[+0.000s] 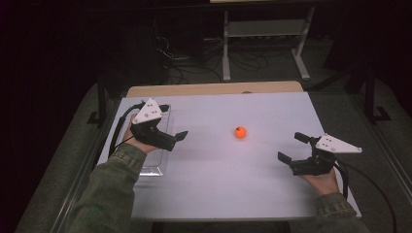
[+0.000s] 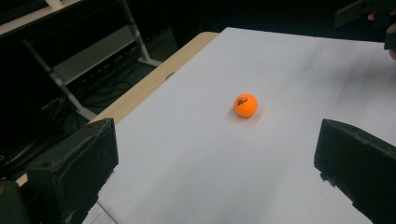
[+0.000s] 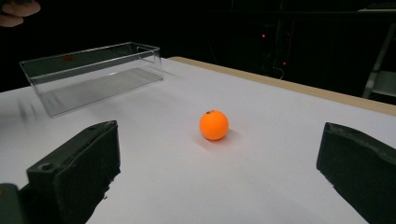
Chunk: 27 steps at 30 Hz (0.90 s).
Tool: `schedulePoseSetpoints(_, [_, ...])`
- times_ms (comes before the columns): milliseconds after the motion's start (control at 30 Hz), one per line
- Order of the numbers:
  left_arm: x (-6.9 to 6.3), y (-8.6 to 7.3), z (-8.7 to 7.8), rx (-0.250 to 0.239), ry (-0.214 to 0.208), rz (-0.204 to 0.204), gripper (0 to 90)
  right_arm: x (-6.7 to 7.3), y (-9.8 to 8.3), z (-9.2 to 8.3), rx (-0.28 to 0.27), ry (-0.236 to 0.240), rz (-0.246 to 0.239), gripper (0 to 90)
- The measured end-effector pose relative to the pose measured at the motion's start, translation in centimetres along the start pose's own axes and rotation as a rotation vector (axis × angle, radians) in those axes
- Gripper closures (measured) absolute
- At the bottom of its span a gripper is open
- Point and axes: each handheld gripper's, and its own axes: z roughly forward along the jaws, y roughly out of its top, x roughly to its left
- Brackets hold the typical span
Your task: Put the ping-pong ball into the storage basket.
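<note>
White table (image 1: 218, 184): orange ball (image 1: 240, 132) between released left gripper (image 1: 176, 138), right gripper (image 1: 292, 147); right gripper view adds clear box (image 3: 93, 74).

Dim room, black surroundings; the white counter (image 1: 218, 165) is evenly lit from above. The ball (image 3: 214, 125) casts a soft shadow. Slight grain, mild blur.

Ball's (image 2: 245, 105) dark logo too small
</note>
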Motion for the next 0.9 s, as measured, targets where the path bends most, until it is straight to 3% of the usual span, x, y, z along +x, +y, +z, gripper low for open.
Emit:
schedulePoseSetpoints(267, [0.1,0.6,0.7,-0.001,-0.015,0.009,0.0,0.0,0.0,0.0,0.002,0.002,-0.003,0.0])
schedulePoseSetpoints(500, [0.5,0.8,1.5,0.021,-0.018,0.006,0.0,0.0,0.0,0.0,0.004,0.003,-0.006,0.0])
schedulePoseSetpoints(900, [0.2,1.7,2.7,0.060,-0.056,0.036,0.0,0.1,0.0,0.1,0.007,0.005,-0.008,0.0])
